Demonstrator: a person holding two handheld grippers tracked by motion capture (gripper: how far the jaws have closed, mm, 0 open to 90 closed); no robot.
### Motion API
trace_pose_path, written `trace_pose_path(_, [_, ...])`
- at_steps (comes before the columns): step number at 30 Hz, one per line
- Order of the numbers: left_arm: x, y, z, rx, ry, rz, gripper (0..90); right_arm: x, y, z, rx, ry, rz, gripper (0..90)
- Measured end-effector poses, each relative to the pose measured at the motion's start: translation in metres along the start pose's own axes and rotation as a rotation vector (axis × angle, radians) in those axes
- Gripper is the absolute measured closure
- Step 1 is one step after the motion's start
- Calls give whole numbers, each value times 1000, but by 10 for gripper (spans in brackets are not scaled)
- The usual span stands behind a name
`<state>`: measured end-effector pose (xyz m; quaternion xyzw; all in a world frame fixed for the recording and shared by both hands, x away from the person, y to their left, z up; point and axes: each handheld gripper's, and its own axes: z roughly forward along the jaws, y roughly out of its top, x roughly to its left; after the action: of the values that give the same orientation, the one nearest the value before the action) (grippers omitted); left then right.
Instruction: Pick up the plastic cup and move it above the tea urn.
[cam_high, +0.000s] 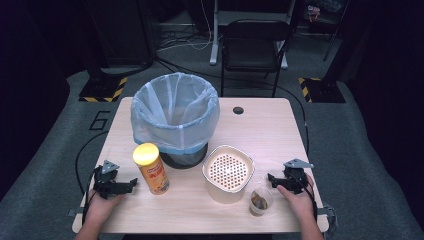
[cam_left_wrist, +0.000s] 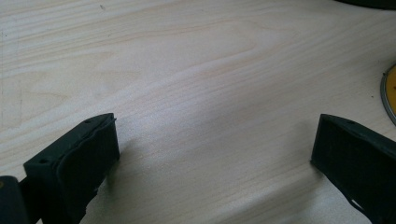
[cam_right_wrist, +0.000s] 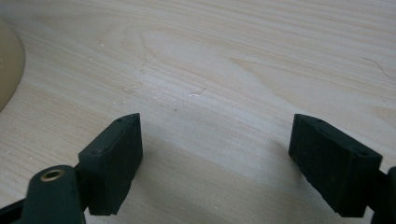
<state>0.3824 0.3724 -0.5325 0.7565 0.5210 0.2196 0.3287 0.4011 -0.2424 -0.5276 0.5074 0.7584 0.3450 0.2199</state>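
Observation:
A bin lined with a pale blue bag (cam_high: 175, 112) stands at the table's back middle. In front of it are a yellow-lidded snack can (cam_high: 151, 167), a cream container with a perforated insert (cam_high: 228, 172) and a small clear cup with brown bits (cam_high: 259, 201). My left gripper (cam_high: 131, 183) rests on the table at front left, just left of the can, open with bare wood between its jaws (cam_left_wrist: 212, 154). My right gripper (cam_high: 271, 179) sits at front right, beside the cup, open over bare wood (cam_right_wrist: 215, 144).
The wooden table (cam_high: 265, 130) has a cable hole (cam_high: 238, 110) at the back. A black chair (cam_high: 252, 45) stands behind the table. The can's rim (cam_left_wrist: 390, 91) and the cream container's edge (cam_right_wrist: 9, 65) lie close beside the grippers.

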Motion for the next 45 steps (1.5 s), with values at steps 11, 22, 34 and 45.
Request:
trace_pose_path(11, [0, 0, -1, 6, -3, 7, 7, -2, 0, -3, -4, -20, 18, 302])
trace_pose_path(22, [0, 0, -1, 10, 1, 8, 7, -3, 14, -41, -28, 11, 107, 362])
trace_pose_path(34, [0, 0, -1, 13, -1, 11, 7, 20, 37, -80, -51, 62, 56, 300])
trace_pose_path(45, [0, 0, -1, 14, 1, 12, 7, 49, 42, -102, -76, 101, 17, 228])
